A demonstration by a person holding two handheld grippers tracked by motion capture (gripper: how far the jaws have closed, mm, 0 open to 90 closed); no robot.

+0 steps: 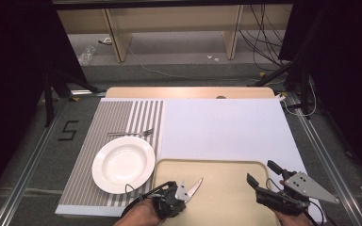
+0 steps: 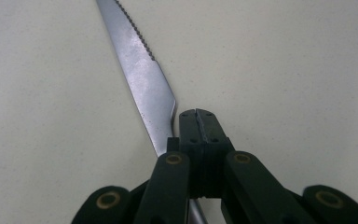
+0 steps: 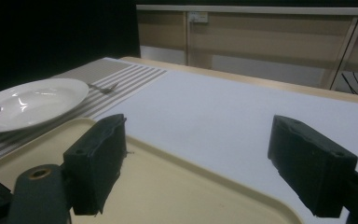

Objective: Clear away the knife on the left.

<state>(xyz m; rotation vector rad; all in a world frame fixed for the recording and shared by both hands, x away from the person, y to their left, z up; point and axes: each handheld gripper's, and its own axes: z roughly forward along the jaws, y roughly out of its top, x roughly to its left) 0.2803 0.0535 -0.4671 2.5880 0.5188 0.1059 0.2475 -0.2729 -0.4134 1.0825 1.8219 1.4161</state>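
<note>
A knife (image 1: 194,187) is held by the left gripper (image 1: 181,192) above the near left part of a cream tray (image 1: 226,169). The fingers of that gripper are closed, and the knife is clamped by its handle end between them. In the high view the blade is seen to point to the far right, its long axis running diagonally from the gripper toward the tray's middle. In the left gripper view the blade (image 2: 142,74) slants up and to the left past the shut fingers (image 2: 200,133), serrated edge to the right. The right gripper (image 1: 264,175) is held over the tray's near right corner, its fingers wide apart with nothing between them. A white plate (image 1: 122,165) and a fork (image 1: 131,133) lie on a striped mat (image 1: 87,141) at the bench's left.
</note>
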